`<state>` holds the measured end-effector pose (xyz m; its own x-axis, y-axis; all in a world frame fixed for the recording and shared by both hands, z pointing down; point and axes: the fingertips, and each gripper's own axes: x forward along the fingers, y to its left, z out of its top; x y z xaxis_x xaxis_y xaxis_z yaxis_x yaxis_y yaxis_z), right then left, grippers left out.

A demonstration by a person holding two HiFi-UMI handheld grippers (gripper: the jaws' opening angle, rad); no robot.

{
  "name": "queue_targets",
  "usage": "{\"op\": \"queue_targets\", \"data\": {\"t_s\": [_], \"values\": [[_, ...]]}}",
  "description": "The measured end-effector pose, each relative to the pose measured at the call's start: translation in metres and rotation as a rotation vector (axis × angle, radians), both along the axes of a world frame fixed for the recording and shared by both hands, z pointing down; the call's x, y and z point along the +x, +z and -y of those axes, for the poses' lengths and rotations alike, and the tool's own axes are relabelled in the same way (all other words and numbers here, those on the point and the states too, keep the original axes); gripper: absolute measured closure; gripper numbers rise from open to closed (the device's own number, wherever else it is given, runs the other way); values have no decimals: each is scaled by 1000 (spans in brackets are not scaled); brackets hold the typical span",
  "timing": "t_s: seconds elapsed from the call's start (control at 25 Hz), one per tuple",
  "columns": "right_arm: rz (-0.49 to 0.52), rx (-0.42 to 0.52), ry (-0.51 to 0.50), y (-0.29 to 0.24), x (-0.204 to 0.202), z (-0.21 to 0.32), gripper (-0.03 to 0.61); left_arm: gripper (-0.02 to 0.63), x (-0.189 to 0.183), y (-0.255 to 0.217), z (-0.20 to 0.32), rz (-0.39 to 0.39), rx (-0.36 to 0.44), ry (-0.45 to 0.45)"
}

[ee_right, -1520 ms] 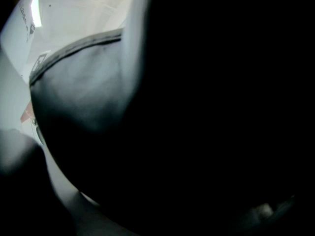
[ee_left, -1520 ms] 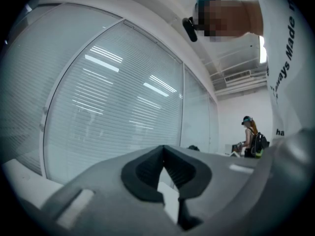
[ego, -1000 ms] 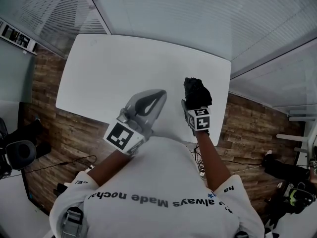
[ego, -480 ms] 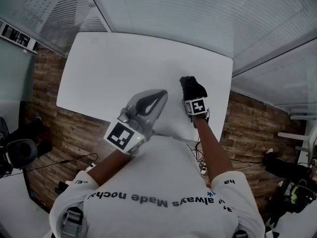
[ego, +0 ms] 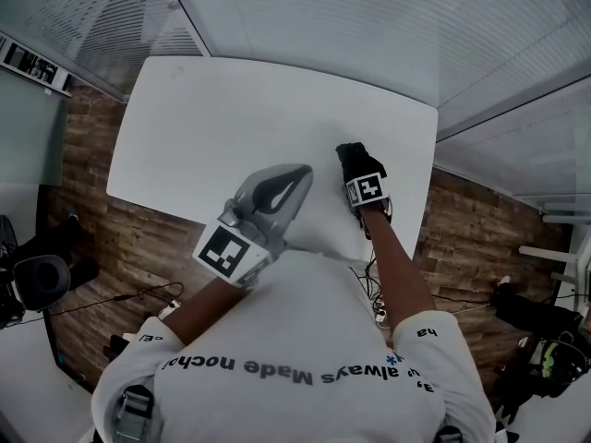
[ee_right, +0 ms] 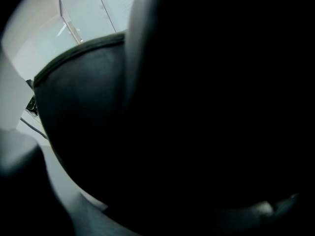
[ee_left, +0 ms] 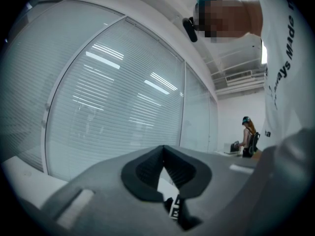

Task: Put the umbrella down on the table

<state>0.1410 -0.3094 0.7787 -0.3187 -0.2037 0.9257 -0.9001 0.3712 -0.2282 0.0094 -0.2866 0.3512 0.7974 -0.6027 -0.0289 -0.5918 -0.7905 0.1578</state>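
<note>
With the fingers of the right gripper (ego: pixel 360 175) round the folded black umbrella (ego: pixel 358 158), just easing apart low over the table's (ego: pixel 231 118) near right part, settle it flat before releasing fully. Keep the left gripper (ego: pixel 303 172) closed, empty, clear alongside.

Black folded umbrella (ego: pixel 356 160) over white table (ego: pixel 231 118)

A black folded fabric umbrella (ee_right: pixel 187 132) blots out nearly the whole right gripper view, dark and blurred; the person's white shirt (ego: pixel 305 340) hides the near edge of the white table (ego: pixel 231 109).
</note>
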Motion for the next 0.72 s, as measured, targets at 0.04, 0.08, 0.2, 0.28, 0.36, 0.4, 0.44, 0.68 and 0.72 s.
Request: {"op": "queue_targets", "data": {"t_s": [0.04, 0.08, 0.2, 0.28, 0.36, 0.4, 0.44, 0.68, 0.72], "values": [[0, -1, -1, 0, 0, 1, 341, 611, 0, 1, 1, -1, -2, -2], [0, -2, -1, 0, 0, 2, 341, 611, -1, 1, 2, -1, -4, -3], [-3, -10, -6, 0, -2, 4, 337, 611, -3, 2, 5, 0, -9, -7], [-3, -13, -9, 0, -3, 4, 336, 611, -4, 2, 5, 1, -12, -7], [-1, -13, -8, -1, -4, 2, 334, 611, -5, 2, 2, 2, -10, -6], [0, -14, -7, -1, -3, 2, 333, 611, -5, 2, 1, 2, -9, -6], [0, -14, -5, -1, -3, 1, 331, 611, -4, 2, 1, 1, -8, -7], [-11, -22, -12, 4, 0, 1, 322, 611, -6, 3, 2, 0, -11, -13], [-13, -23, -9, 4, 0, 0, 322, 611, -7, 3, 2, -1, -12, -14]]}}
